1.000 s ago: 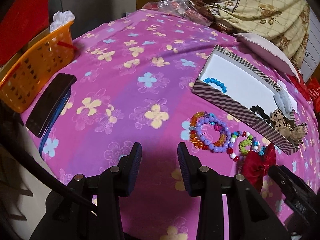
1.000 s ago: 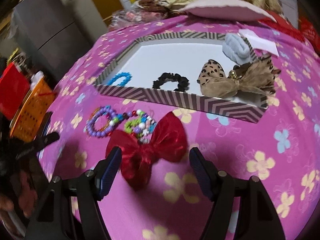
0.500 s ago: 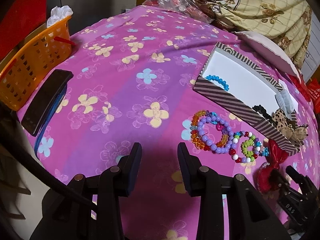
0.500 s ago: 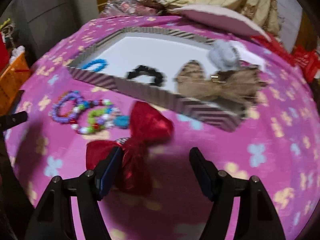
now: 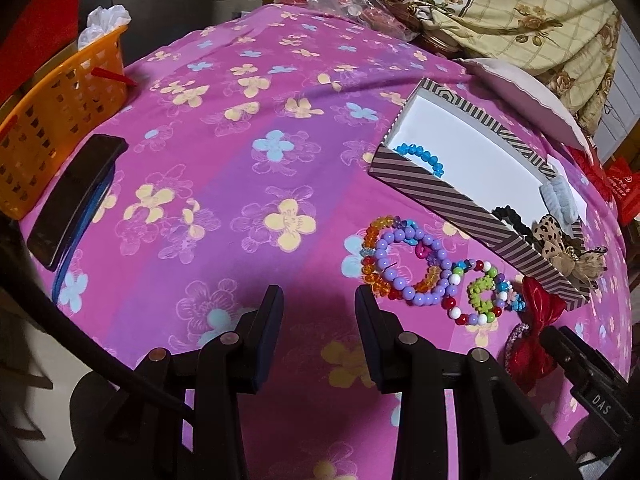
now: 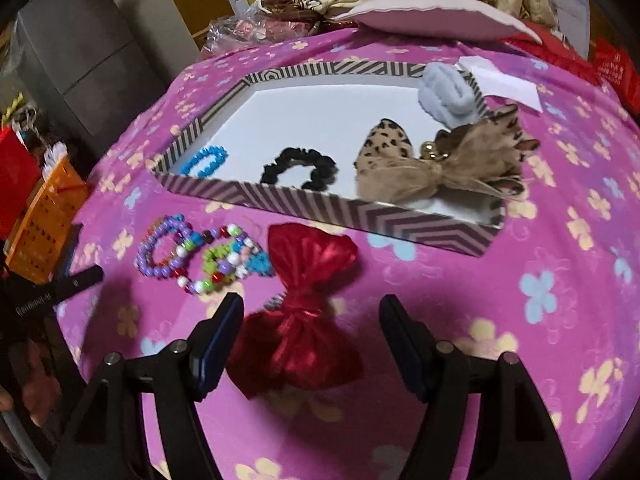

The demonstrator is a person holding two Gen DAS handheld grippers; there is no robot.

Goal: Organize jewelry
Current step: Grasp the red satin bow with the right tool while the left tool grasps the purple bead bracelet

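Pink floral cloth (image 5: 224, 184), orange basket (image 5: 52, 128) left, right gripper (image 6: 312, 340) spread around red bow (image 6: 304, 308), left gripper (image 5: 319, 320) parted, empty

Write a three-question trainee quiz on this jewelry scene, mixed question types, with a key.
1. True or false: the red bow already lies inside the striped box.
2. Multiple choice: which item lies in the box at the end nearest the orange basket? A) blue bead bracelet B) black scrunchie C) leopard bow
3. Fill in: the right gripper is open with the ____ between its fingers, while the left gripper is open over bare cloth.

Key: 1 false, it lies on the floral cloth in front of the box; 2 A; 3 red bow.
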